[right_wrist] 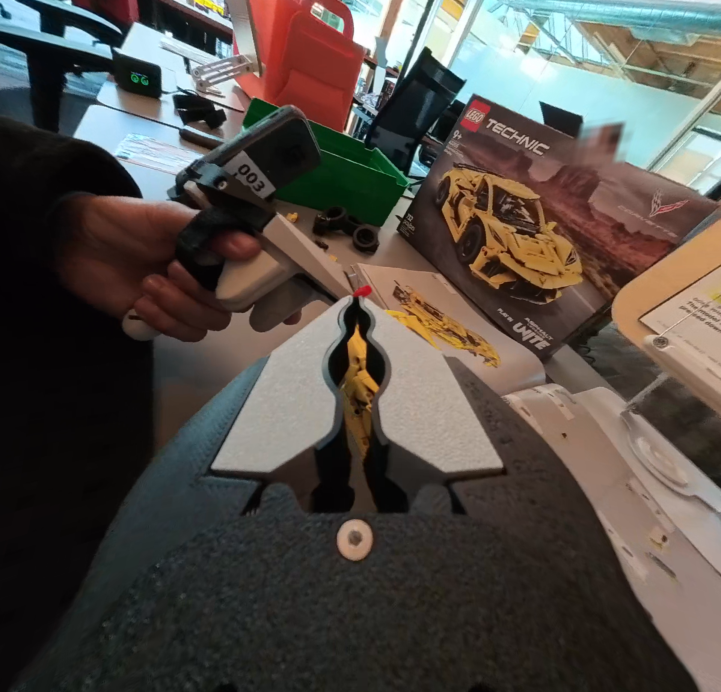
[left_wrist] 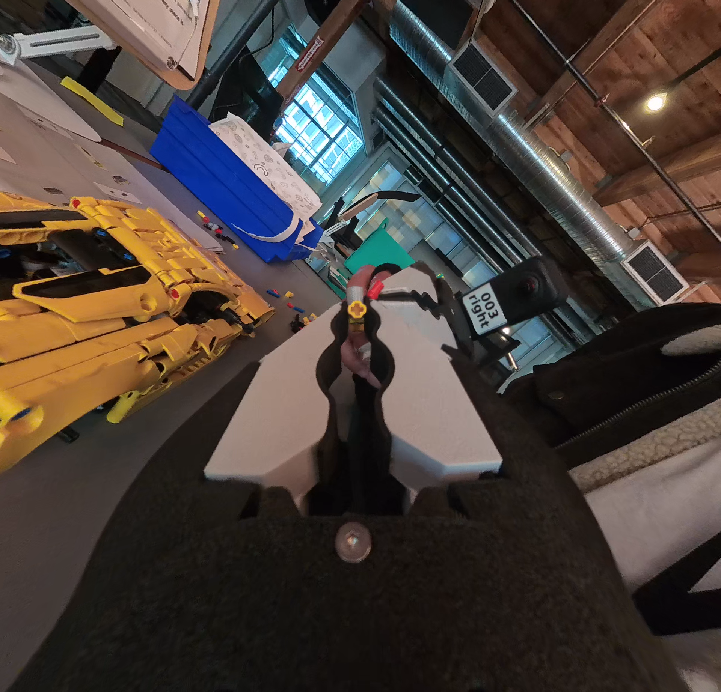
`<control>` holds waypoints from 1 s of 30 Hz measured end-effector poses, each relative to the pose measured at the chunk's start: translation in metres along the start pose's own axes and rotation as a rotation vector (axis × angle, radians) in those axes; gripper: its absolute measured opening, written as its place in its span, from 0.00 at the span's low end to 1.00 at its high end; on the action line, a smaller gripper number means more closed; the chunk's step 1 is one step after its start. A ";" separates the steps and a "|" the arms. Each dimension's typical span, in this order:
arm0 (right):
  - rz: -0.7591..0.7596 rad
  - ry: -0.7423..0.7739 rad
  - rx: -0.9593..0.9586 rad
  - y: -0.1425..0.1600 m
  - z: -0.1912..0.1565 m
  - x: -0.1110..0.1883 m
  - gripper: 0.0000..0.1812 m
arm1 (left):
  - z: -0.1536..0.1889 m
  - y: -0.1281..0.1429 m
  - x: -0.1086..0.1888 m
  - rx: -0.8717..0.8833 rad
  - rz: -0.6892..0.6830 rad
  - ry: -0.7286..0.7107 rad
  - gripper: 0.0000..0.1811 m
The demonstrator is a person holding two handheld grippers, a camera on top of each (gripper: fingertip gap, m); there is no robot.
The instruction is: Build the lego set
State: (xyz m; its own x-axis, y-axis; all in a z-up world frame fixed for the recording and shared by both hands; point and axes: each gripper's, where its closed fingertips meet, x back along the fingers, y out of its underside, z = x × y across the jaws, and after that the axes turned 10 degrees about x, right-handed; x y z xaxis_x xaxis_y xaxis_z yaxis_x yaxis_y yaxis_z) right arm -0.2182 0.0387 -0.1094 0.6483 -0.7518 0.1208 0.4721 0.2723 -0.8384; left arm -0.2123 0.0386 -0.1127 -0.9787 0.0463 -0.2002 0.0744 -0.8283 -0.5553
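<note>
A workshop with timber ceiling and silver ducts surrounds a grey tabletop point(left_wrist: 164, 490) carrying the nearly finished yellow car point(left_wrist: 117, 306). Right of the car, lifted clear of it, the left tool point(left_wrist: 356, 311) is clenched on a yellow connector point(left_wrist: 356, 310), presenting its open end. The right tool point(right_wrist: 357, 297) pinches a red pin point(right_wrist: 362, 291), likely for mating. Only the right wrist view shows the set's box point(right_wrist: 546, 221) and green bin point(right_wrist: 343, 174); only the left shows the blue bin point(left_wrist: 226, 182).

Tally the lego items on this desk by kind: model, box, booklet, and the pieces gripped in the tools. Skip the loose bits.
Yellow car model: 1
Set box: 1
Instruction booklet: 1
Gripped pieces: 2, a yellow piece in the left tool and a red piece in the right tool
Total: 5
</note>
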 end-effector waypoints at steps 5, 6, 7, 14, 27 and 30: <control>0.020 -0.028 -0.002 -0.001 -0.004 0.003 0.00 | 0.003 0.002 -0.001 -0.058 -0.017 -0.012 0.04; 0.021 -0.034 -0.012 -0.001 -0.004 0.004 0.00 | 0.003 0.003 -0.001 -0.074 -0.021 -0.017 0.04; 0.025 -0.040 -0.013 -0.001 -0.004 0.004 0.00 | 0.004 0.004 -0.002 -0.086 -0.026 -0.018 0.04; 0.025 -0.055 -0.027 0.000 -0.006 0.008 0.00 | 0.003 0.008 -0.003 -0.142 -0.052 -0.039 0.04; 0.061 -0.069 -0.044 -0.006 -0.006 0.011 0.00 | 0.005 0.006 -0.003 -0.190 -0.041 -0.051 0.04; 0.074 -0.073 -0.072 -0.007 -0.005 0.013 0.00 | 0.004 0.004 -0.002 -0.183 -0.033 -0.055 0.04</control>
State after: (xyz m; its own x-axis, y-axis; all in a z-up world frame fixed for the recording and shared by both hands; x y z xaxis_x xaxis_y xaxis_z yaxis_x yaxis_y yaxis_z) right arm -0.2163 0.0240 -0.1050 0.7227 -0.6847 0.0937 0.3793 0.2796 -0.8820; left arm -0.2112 0.0332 -0.1116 -0.9897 0.0368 -0.1380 0.0711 -0.7110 -0.6996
